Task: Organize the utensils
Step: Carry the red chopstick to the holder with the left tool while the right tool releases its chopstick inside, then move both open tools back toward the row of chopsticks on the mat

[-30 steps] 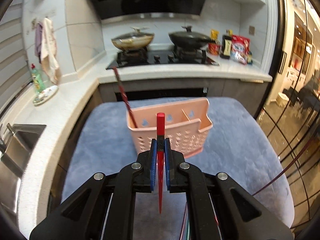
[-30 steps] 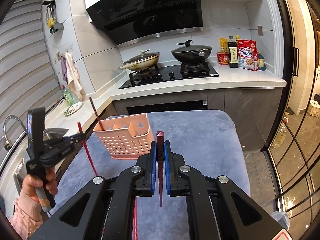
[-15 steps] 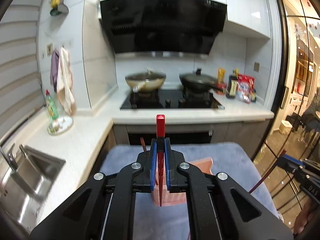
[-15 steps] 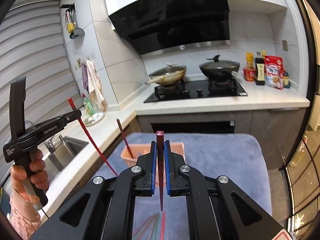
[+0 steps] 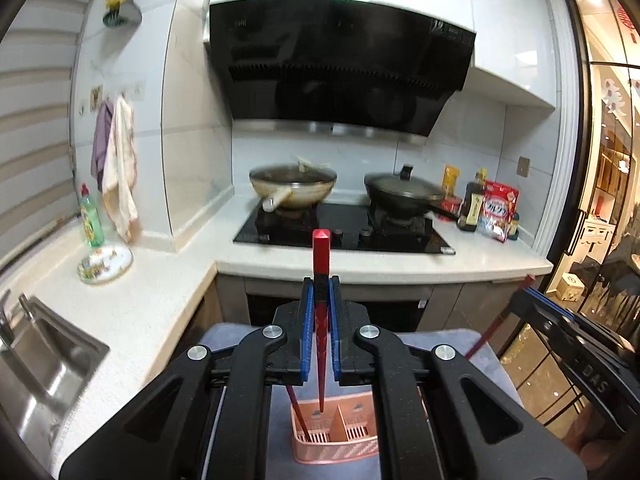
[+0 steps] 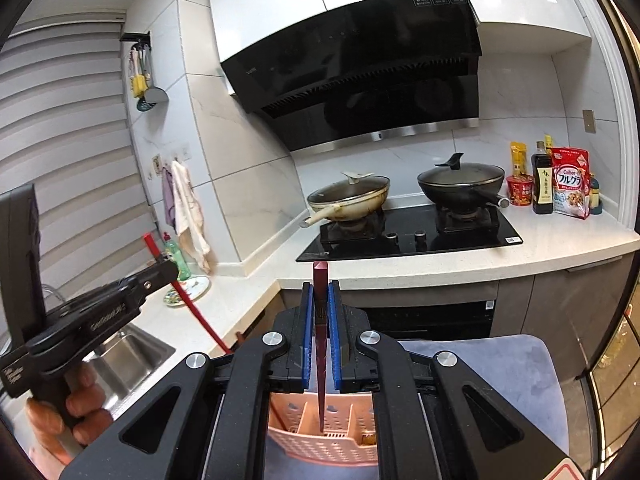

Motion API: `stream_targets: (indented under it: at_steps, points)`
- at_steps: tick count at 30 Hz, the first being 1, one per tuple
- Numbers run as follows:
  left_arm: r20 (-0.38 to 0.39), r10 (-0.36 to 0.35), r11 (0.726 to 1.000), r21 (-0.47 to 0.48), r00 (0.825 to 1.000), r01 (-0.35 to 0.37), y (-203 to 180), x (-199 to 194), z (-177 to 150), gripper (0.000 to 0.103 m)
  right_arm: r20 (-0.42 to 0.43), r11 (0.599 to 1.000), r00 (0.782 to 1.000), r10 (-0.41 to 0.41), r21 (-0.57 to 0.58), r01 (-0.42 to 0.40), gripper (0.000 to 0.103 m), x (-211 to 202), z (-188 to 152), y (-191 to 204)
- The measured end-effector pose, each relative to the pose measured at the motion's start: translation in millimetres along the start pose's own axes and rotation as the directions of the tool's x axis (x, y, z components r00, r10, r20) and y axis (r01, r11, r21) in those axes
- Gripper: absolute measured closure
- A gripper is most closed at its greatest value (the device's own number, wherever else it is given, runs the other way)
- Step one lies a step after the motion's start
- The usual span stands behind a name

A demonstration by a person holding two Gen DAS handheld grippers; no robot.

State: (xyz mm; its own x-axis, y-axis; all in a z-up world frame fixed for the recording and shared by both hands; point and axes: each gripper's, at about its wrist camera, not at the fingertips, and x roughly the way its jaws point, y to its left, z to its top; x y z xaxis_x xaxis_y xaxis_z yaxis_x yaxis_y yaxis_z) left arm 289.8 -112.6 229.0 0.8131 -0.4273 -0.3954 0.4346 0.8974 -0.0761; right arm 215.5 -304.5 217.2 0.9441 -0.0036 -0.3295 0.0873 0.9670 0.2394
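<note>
Left gripper (image 5: 320, 344) is clamping a red chopstick (image 5: 320, 280) near-vertically, tip pointing down over the pink utensil basket (image 5: 336, 440). Right gripper (image 6: 319, 340) is pinching a dark red chopstick (image 6: 320, 292) upright, tip hanging above the basket's middle compartment. Another chopstick (image 5: 298, 412) is leaning in the basket's left compartment. The basket is sitting on a grey mat (image 6: 516, 364), clear of the mat's edges.

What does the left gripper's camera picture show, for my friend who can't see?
The left gripper pinches a red chopstick, tip pointing down into a pink utensil basket that already holds another chopstick. Behind are two pans on a black stove.
</note>
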Motion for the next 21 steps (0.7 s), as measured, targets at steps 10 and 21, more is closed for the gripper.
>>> stream_targets:
  at_steps: [10, 21]
  points:
    - [-0.129, 0.012, 0.999, -0.046, 0.992, -0.018, 18, 32, -47, 0.096, -0.11, 0.998, 0.992, -0.056, -0.014, 0.055, 0.092, 38, -45, -16]
    - [-0.179, 0.079, 0.996, -0.013, 0.981, -0.083, 19, -7, -71, 0.093, -0.092, 0.995, 0.992, -0.089, -0.045, 0.085, 0.078, -16, -51, -12]
